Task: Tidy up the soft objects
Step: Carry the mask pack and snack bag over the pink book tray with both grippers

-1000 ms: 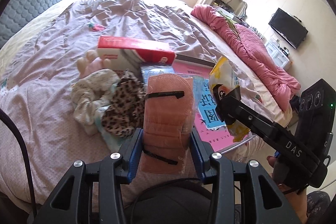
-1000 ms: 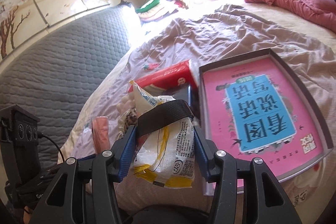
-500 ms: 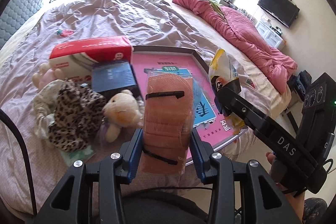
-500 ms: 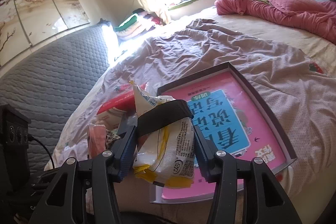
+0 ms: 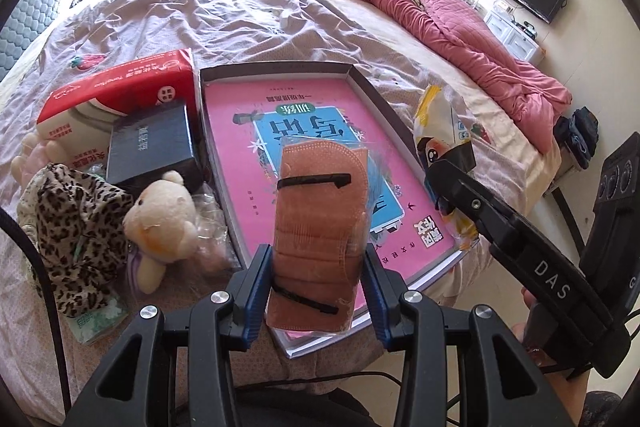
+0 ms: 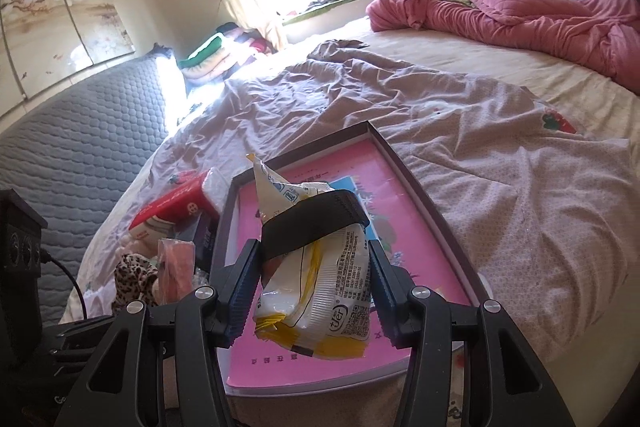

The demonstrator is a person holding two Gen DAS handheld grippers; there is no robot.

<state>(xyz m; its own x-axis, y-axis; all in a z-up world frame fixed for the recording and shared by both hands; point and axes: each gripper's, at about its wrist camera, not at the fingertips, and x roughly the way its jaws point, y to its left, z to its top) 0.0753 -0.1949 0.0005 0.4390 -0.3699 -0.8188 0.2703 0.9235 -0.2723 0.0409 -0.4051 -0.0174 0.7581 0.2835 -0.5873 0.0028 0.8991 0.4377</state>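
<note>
both tongs are loaded. our left gripper is clamped on a pack of salmon-coloured face masks in clear wrap, the blue pads pressing its lower sides, and it hangs over the near half of the shallow box that has a pink book lying in it. our right gripper is closed on a white and yellow wipes packet, which has a black strap across its upper part, and it too sits above the near end of that box.

we judge the task to be partway through at best. neither item is down yet: both are held off the pink cover, with nothing soft resting inside the box as far as we can see. so the step in hand looks like carrying these two to the box, though we cannot be sure the box is the intended place.

plenty is left. to the left of the box, on the bed sheet, we see a cream plush bear, a leopard-print fabric piece, a red and white tissue pack, a dark blue box and some crumpled clear plastic beside the bear. these lie bunched together and touching, unsorted. a pale pink plush shape peeks out behind the tissue pack, too hidden for us to name.
</note>
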